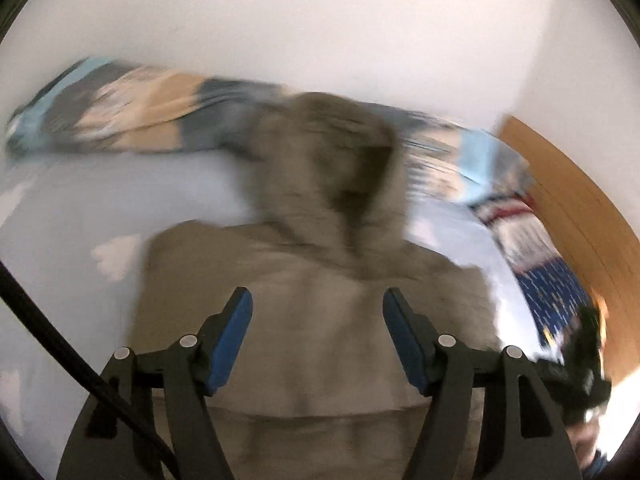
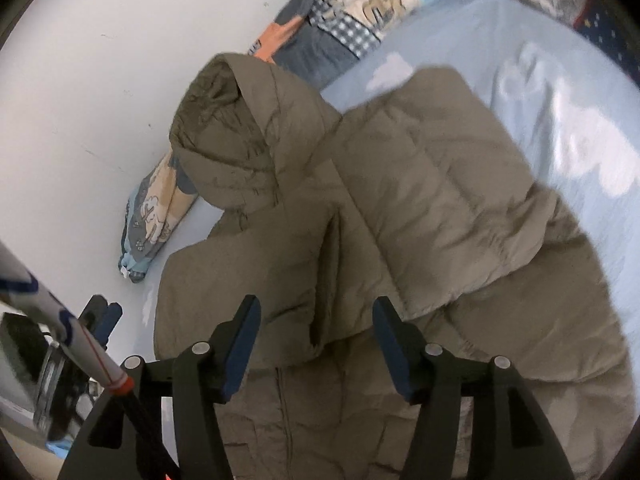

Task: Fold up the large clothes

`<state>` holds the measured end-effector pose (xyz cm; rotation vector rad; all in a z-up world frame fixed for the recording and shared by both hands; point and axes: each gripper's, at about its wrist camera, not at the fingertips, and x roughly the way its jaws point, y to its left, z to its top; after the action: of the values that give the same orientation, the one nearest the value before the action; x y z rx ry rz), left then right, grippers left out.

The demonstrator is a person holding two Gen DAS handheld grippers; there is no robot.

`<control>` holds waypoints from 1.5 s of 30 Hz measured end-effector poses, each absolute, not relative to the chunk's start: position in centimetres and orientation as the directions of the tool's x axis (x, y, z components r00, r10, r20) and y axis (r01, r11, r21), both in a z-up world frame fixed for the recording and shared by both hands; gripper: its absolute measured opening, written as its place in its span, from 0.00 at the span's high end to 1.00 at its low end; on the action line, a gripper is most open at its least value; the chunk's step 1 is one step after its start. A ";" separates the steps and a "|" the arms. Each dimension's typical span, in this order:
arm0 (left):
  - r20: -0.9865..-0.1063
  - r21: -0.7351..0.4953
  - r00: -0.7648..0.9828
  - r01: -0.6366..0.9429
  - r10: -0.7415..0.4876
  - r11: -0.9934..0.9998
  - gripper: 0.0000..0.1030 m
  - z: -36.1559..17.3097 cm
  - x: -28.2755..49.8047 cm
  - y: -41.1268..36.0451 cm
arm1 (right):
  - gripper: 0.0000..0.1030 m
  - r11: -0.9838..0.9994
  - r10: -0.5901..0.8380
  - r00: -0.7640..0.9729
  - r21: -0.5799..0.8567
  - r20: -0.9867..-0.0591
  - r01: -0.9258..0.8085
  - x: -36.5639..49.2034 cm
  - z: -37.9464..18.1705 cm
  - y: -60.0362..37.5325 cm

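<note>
A: Left tool (image 1: 317, 312) first. Jaws stand wide, nothing between the pads. It hangs over the olive puffer jacket (image 1: 312, 292), pointing down at the padded body. The view is smeared with blur, so finer detail is lost.

B: And the jacket's lie from there?

A: Straight ahead and below. The hood (image 1: 332, 160) is at the far end, the hem runs near, under the tool. So the long axis runs near to far on the bed (image 1: 68, 220).

B: Right tool (image 2: 316, 316)?

A: Also wide, empty. It hovers above the jacket (image 2: 400, 240) near the front opening. A sleeve (image 2: 432, 184) is folded across the body on the right side; the hood (image 2: 228, 132) is far and left, propped against the wall (image 2: 80, 80).

B: Which is nearer the work?

A: Both are over the body. The right one looks closer to the folded sleeve; the left side reads as already folded in, though that is unclear.

B: Containers?

A: None seen. Only a patterned quilt (image 2: 352, 12) bunched along the far edge of the bed, beside the hood.
</note>
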<state>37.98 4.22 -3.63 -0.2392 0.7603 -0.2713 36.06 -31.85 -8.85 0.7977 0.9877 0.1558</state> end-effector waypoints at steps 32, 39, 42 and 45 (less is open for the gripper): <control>-0.797 -0.017 0.604 -0.056 0.020 0.998 0.34 -10.3 40.2 6.3 | 0.70 0.864 0.209 0.495 0.397 -0.843 0.311 38.3 -10.3 -31.0; -0.719 -0.023 0.693 0.054 -0.054 0.998 0.34 -6.2 38.4 2.5 | 0.70 0.922 0.072 0.661 0.304 -0.747 0.242 36.1 -4.8 -29.9; -0.720 0.010 0.692 0.096 -0.059 0.995 0.34 -6.5 38.5 0.3 | 0.70 0.944 0.090 0.674 0.279 -0.734 0.177 36.5 -4.8 -28.4; -0.737 0.031 0.673 0.115 -0.055 0.993 0.34 -7.8 38.6 -0.8 | 0.70 0.949 0.107 0.664 0.276 -0.740 0.155 36.7 -5.7 -27.9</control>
<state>38.65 -0.78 -7.77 0.0770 0.8266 -0.0958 36.70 -27.93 -5.67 0.3310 0.8483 -0.0281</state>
